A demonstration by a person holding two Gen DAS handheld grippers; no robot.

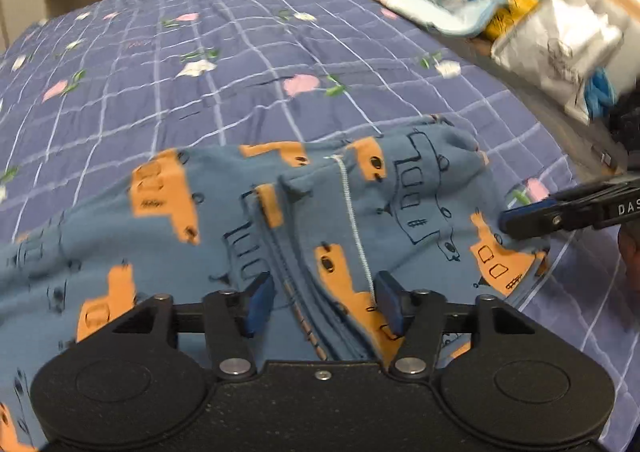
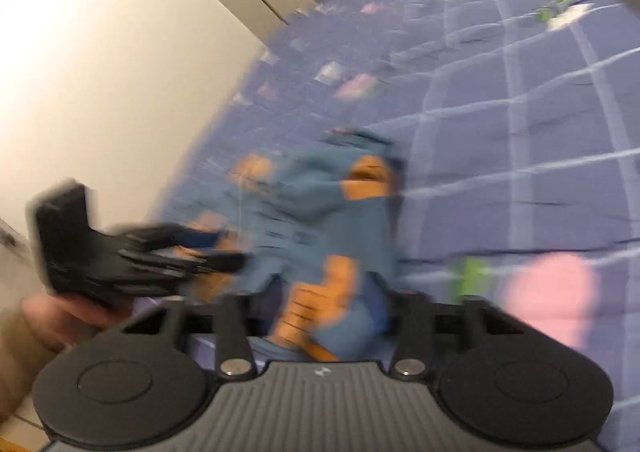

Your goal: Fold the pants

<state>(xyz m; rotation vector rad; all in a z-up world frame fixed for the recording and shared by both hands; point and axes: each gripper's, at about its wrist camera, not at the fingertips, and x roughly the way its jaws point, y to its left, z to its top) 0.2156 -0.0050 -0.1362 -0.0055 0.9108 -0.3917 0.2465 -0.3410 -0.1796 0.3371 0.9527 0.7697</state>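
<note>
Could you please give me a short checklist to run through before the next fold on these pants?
1. Left gripper holds fabric: cannot tell; its fingers straddle a bunched ridge of the pants but stand apart.
2. Right gripper holds fabric: cannot tell; cloth lies between its fingers, but the view is blurred.
3. Pants flat: not ok; bunched and wrinkled near the white drawstring.
4. Room on the quilt beyond the pants: ok.
5. Clutter clear of the pants: ok; the light blue cloth and silver bag lie at the far edge.
</note>
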